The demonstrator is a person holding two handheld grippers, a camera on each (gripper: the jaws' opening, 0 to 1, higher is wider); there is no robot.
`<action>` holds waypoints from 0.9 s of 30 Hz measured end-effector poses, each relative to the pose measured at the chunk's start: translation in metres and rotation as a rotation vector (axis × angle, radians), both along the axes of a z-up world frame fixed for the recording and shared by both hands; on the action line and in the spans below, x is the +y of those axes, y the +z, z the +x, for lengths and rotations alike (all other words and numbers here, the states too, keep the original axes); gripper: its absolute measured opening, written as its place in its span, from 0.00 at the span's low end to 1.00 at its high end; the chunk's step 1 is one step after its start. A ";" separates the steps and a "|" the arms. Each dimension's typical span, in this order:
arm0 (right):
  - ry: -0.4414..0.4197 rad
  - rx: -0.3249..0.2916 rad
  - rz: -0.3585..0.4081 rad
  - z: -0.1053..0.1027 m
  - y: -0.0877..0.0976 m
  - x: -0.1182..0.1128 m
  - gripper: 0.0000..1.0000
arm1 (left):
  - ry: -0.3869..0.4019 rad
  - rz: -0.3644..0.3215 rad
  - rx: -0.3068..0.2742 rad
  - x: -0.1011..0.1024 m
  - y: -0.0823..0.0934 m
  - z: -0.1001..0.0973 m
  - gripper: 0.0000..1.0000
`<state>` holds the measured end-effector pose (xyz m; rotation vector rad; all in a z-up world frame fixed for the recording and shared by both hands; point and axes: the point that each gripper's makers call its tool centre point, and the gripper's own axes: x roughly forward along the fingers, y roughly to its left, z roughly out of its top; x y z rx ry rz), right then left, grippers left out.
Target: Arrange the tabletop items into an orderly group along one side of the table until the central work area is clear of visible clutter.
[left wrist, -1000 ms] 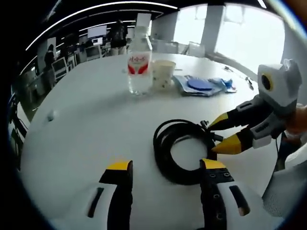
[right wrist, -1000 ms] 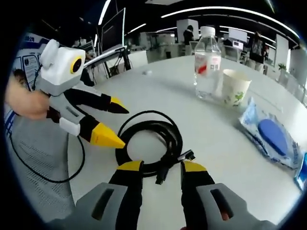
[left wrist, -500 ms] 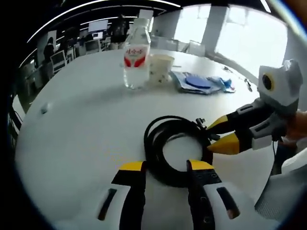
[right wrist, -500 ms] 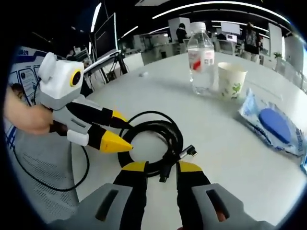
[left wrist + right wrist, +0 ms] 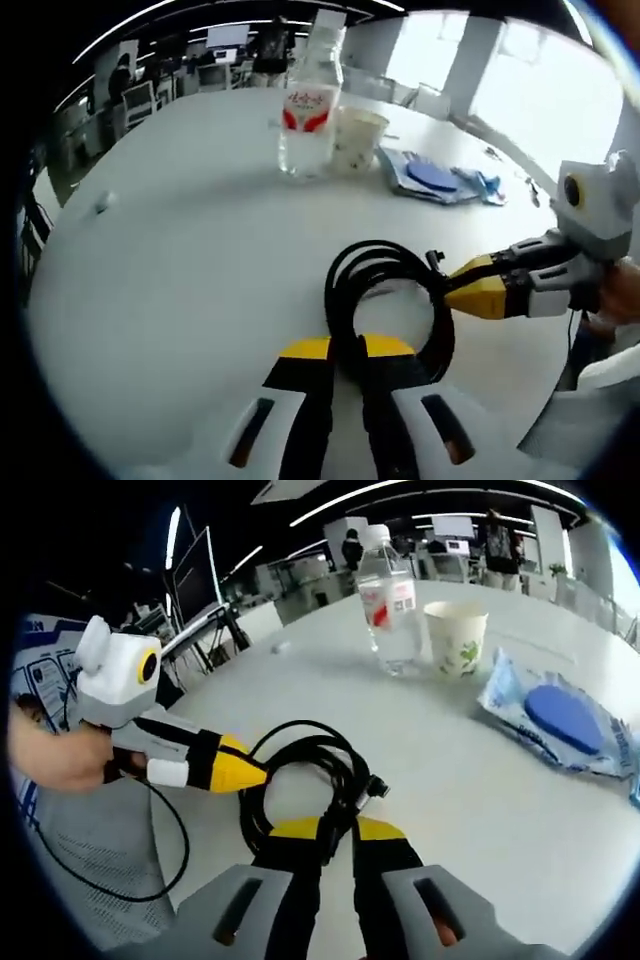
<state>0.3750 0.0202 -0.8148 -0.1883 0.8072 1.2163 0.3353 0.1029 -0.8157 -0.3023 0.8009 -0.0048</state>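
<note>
On a round white table [image 5: 180, 250], a coiled black cable [image 5: 385, 300] lies between the left gripper [image 5: 345, 350] and right gripper [image 5: 335, 830], both pinching its loops; beyond stand a water bottle [image 5: 388, 605], paper cup [image 5: 455, 638] and blue packet [image 5: 560, 715].

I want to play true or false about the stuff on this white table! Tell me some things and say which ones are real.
1. Both grippers are pinching the black cable coil. True: the left gripper and the right gripper each have their fingers closed on it.
2. The water bottle is lying on its side. False: it stands upright.
3. A paper cup stands right beside the bottle. True.
4. The blue thing in the plastic packet is inside the cup. False: the packet lies flat on the table, apart from the cup.
5. The cable is stretched out straight. False: it is wound in a loop.
</note>
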 end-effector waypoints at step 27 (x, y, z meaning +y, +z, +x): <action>-0.065 -0.060 0.089 0.029 0.060 -0.031 0.06 | -0.117 0.062 -0.087 -0.031 0.062 0.037 0.00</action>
